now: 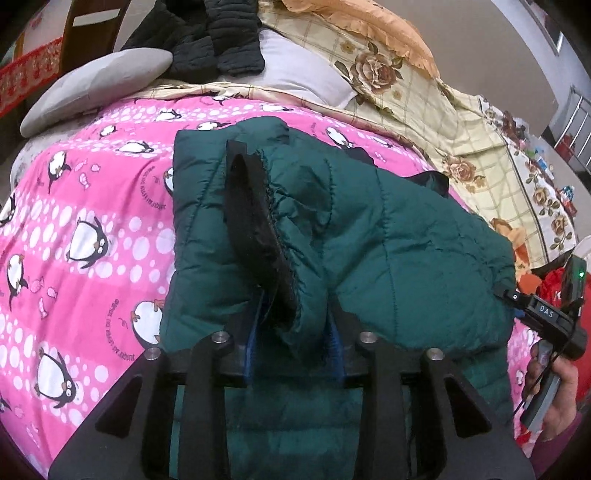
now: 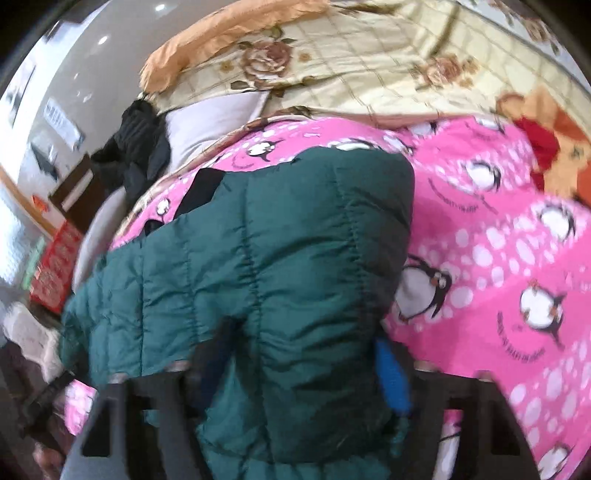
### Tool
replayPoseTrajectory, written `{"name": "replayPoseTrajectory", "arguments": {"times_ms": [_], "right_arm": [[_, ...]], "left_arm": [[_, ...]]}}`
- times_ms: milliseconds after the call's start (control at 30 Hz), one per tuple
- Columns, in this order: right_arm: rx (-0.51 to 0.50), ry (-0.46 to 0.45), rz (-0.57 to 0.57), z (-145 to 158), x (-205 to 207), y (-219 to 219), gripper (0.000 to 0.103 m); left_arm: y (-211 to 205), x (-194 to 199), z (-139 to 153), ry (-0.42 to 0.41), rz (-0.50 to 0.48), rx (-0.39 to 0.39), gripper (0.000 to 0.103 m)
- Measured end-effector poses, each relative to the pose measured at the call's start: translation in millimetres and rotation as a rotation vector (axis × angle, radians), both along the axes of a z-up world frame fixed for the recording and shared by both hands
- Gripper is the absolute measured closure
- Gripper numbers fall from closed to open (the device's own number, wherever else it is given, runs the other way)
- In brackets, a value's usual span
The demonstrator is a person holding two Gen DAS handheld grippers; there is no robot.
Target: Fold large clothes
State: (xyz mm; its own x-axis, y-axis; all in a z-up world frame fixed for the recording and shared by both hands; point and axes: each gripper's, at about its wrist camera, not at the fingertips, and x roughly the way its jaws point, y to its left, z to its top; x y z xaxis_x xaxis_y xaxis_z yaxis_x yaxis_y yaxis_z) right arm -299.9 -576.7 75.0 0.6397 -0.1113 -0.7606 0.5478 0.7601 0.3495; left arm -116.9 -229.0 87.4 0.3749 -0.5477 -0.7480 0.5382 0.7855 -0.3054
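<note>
The dark green quilted jacket [image 1: 369,240] lies partly doubled over on the pink penguin quilt [image 1: 92,229] covering the bed. The left tool [image 1: 295,347] is clenched on a bunched fold near its black-lined edge, likely to carry that layer across. The right tool [image 2: 306,373] seems to straddle the puffy fabric, but blur hides whether it grips.

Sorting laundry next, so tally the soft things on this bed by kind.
Green puffer jacket: 1
Black quilted garment: 1
Pink penguin quilt: 1
Floral cream quilt: 1
Grey pillow: 1
White pillow: 1
Total: 6
</note>
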Motion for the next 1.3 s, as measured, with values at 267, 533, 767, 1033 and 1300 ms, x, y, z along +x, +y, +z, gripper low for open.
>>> {"name": "replayPoseTrajectory", "arguments": {"times_ms": [267,533,767,1033,1300], "right_arm": [[-0.135,0.063,-0.009,0.9,-1.5,-1.5,0.076],[-0.167,0.123,-0.037,-9.9,-2.7,-3.3,0.073],[-0.277,0.074,0.004,38.9,-24.7,29.9,0.053],[-0.248,0.019,0.147,58.7,4.8,81.4,0.053],[-0.277,0.02,0.174,37.1,49.0,98.5,0.053]], "left_arm": [[-22.4,-2.8,-7.3,-0.041,-0.018,0.054,0.049],[-28.3,0.2,-10.2,-0.042,0.0,0.063,0.041],[-0.6,-12.8,27.1,-0.113,0.036,0.025,0.041],[-14.8,-23.1,46.1,-0.192,0.02,0.034,0.041],[-46.6,-8.4,17.9,-0.202,0.035,0.103,0.041]]}}
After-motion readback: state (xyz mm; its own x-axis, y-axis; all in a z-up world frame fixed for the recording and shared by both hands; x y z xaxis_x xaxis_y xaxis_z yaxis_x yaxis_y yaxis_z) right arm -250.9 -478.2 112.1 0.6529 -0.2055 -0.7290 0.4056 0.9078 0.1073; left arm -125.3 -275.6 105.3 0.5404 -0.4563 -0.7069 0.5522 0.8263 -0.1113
